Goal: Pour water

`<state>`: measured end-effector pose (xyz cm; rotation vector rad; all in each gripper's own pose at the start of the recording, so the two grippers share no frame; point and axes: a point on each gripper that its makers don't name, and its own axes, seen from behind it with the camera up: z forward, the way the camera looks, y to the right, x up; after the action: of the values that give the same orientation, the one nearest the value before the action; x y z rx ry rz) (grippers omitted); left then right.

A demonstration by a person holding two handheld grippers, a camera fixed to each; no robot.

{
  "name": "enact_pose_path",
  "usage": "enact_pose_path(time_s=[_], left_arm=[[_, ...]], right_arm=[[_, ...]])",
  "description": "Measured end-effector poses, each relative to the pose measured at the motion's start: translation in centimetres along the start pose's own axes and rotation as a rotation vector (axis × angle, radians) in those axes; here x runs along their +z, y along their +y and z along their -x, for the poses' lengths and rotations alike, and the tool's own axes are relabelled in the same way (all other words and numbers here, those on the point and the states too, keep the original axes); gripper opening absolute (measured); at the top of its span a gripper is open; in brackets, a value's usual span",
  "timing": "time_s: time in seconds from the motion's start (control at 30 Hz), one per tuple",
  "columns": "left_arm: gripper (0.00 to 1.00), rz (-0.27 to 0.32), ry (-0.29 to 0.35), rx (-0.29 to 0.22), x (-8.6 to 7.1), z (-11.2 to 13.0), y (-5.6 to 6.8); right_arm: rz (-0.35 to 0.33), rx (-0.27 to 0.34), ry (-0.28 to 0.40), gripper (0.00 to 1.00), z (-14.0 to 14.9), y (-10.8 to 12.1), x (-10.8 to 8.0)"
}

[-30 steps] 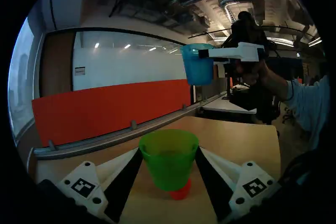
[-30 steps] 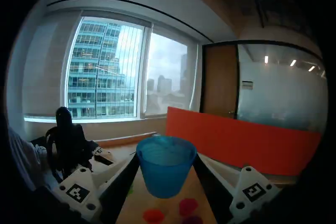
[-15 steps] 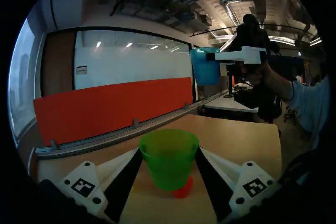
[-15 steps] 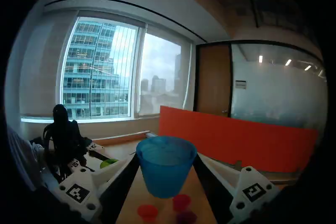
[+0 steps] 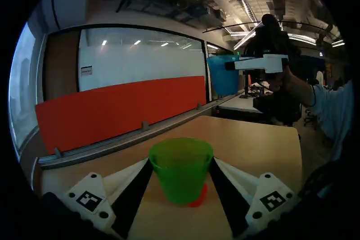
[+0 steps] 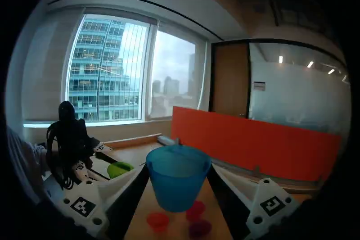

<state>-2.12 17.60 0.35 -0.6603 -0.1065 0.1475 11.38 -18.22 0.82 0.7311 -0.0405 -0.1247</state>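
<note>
While the left hand-held gripper (image 5: 180,186) clamps the green cup (image 5: 181,168) upright, low near the wooden worktop (image 5: 261,145), the right hand-held gripper (image 6: 178,190) grips the blue cup (image 6: 178,174), also upright, held high and well apart from the green cup.

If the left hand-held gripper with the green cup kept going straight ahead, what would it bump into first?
Probably the orange panel behind the desk. The left hand-held gripper, holding the green cup, points across the desk toward it, though depth is hard to judge.
</note>
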Motion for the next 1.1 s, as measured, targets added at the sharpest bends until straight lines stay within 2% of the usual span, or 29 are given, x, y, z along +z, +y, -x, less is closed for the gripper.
enact_pose_path(time_s=[0.4,0.6,1.1], left_arm=[[0.86,0.01,-0.086,0.025,0.2,2.8,-0.1],[0.86,0.014,-0.128,0.021,0.5,4.3,-0.1],[0.86,0.011,-0.175,0.006,0.7,7.1,-0.3]], right_arm=[[-0.028,0.017,-0.067,0.92,5.1,-0.4,-0.2],[-0.053,0.035,-0.102,0.92,7.3,-0.7,-0.4],[-0.093,0.039,-0.203,0.92,13.2,-1.5,-0.8]])
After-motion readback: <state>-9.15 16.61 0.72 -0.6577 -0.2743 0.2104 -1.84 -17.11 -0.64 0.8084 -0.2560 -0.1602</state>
